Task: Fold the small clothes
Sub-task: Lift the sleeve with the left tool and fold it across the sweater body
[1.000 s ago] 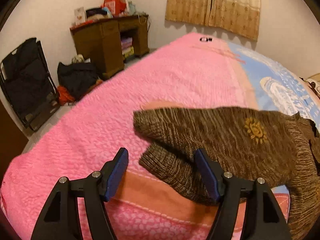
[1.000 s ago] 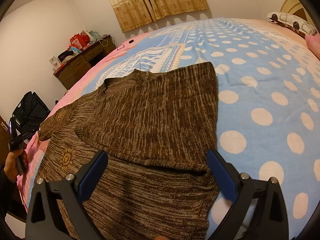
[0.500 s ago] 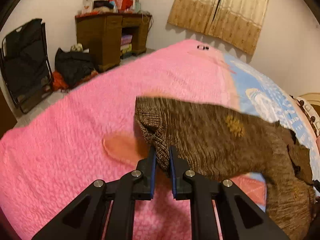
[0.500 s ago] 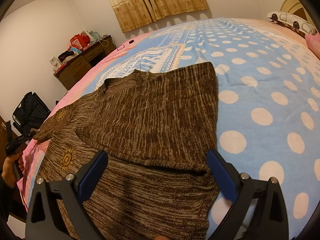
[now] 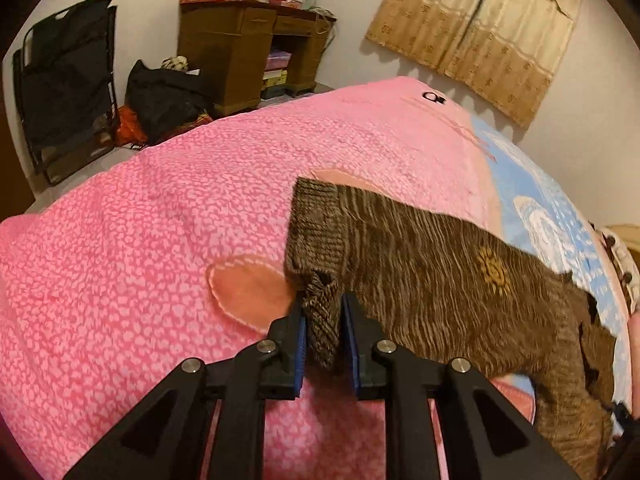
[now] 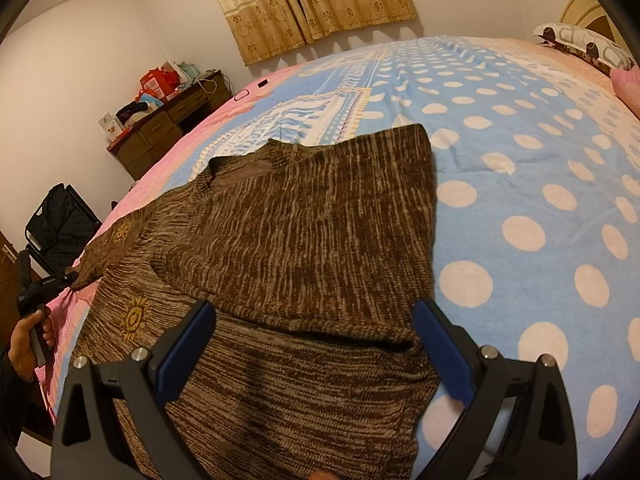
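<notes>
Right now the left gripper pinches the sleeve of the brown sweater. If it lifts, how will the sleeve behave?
Probably floppy: the sleeve bunches between the left gripper fingers and sags. The loose knit likely stretches, dragging the sweater body. It seems unlikely to slip, being thick and ribbed.

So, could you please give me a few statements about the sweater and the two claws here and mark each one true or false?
1. The left claw is shut on the cuff of the sweater sleeve. True.
2. The right claw is clamped on the brown sweater. False: it is open, with the sweater lying between its spread fingers.
3. The sweater's other sleeve is already folded across the body. True.
4. The sweater lies wholly on the pink blanket. False: most of it rests on the blue polka-dot sheet.
5. The sun motif on the sleeve is red. False: it is yellow.
</notes>
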A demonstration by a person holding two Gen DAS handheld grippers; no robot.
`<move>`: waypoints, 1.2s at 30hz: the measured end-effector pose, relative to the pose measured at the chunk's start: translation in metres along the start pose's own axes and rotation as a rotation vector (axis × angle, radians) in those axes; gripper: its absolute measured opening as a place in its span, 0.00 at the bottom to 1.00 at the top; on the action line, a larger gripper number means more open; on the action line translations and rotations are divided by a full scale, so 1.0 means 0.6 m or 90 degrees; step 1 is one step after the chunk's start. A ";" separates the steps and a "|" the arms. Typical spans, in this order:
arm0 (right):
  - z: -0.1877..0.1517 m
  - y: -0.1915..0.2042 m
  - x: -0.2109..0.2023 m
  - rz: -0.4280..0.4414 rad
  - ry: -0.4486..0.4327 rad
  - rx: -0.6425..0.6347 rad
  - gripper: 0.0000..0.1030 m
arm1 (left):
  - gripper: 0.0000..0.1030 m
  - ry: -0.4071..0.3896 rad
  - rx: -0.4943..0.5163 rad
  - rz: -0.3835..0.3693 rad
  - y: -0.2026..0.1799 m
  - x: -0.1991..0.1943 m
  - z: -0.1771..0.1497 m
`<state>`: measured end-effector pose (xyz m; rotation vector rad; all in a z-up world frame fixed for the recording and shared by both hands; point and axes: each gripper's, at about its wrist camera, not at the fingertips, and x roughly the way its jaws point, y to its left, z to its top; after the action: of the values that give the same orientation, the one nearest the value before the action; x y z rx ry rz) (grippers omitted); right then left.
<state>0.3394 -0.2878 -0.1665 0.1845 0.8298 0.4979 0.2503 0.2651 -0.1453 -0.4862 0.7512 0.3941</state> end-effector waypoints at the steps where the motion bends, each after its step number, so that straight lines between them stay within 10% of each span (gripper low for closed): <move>1: 0.000 0.000 0.000 0.000 0.000 0.000 0.98 | 0.16 -0.003 -0.003 0.005 -0.002 0.002 0.003; 9: 0.000 0.000 0.000 0.000 0.000 0.000 0.98 | 0.40 -0.027 0.021 0.057 -0.031 -0.003 -0.006; 12: 0.000 0.000 0.000 0.001 0.000 0.001 0.98 | 0.70 -0.069 0.018 0.092 -0.036 -0.014 -0.007; 21: 0.000 0.000 0.000 0.000 0.000 0.000 0.98 | 0.71 -0.018 0.079 0.083 -0.052 0.036 0.006; 27: 0.000 -0.001 0.000 0.001 0.000 0.000 0.98 | 0.10 -0.001 0.085 0.035 -0.050 0.034 0.009; 36: 0.000 -0.001 0.000 0.000 0.000 0.000 0.98 | 0.04 -0.041 -0.012 -0.091 -0.032 -0.026 0.043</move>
<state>0.3398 -0.2881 -0.1665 0.1851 0.8296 0.4982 0.2638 0.2607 -0.1125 -0.5399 0.6467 0.2818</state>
